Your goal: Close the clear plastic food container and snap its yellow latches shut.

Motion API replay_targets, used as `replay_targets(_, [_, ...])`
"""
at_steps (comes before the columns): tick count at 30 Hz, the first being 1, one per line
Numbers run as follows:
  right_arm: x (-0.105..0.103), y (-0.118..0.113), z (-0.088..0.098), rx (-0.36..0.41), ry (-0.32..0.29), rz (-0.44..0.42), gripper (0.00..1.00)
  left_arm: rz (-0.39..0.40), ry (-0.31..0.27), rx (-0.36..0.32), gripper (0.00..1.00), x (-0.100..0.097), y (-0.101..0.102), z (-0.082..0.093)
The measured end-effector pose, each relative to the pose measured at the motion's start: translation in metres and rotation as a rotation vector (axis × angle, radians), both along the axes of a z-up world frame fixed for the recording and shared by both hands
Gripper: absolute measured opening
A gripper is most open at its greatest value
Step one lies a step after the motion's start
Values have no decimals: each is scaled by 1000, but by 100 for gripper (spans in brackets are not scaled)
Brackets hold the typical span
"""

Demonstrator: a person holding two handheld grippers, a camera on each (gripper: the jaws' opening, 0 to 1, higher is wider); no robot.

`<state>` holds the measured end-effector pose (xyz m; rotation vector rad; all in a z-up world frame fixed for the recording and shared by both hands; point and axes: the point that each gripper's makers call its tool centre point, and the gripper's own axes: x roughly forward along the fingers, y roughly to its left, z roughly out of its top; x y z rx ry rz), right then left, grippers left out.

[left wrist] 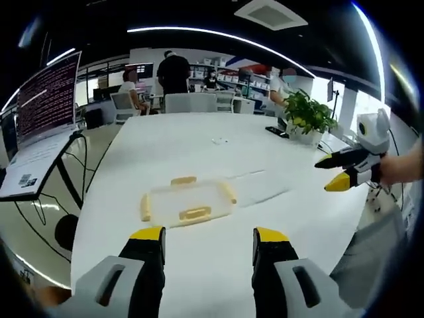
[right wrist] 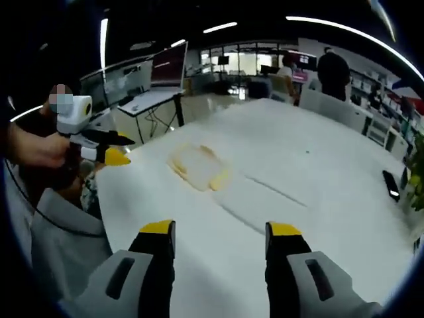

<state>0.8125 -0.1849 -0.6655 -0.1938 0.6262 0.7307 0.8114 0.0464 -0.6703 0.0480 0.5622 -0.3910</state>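
A clear plastic food container (left wrist: pixel 187 201) with yellow latches lies flat on the white table (left wrist: pixel 192 146), its lid resting on it. My left gripper (left wrist: pixel 209 237) hovers open just short of it, jaws wide apart and empty. My right gripper (left wrist: pixel 334 171) comes in from the right, held by a hand, open. In the right gripper view the container (right wrist: pixel 199 167) sits ahead and left of my open right gripper (right wrist: pixel 222 229), and the left gripper (right wrist: pixel 119 149) hangs at the table's left edge, a hand around it.
A potted plant (left wrist: pixel 306 114) and a dark remote (left wrist: pixel 276 132) stand at the far right of the table. A laptop (left wrist: pixel 41 132) sits on a stand to the left. People and chairs (left wrist: pixel 191 102) are at the far end. A cable runs near the plant.
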Motion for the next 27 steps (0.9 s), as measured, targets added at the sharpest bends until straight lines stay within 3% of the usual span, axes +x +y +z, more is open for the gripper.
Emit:
replay_targets(6, [22, 15, 6, -21, -34, 71, 51, -25, -4, 39, 48, 13, 11, 0])
replay_targets(20, [60, 52, 5, -72, -43, 207, 50, -115, -1, 97, 48, 43, 19, -4])
replay_targets(27, [73, 75, 0, -92, -45, 278, 49, -161, 32, 137, 48, 52, 27, -15])
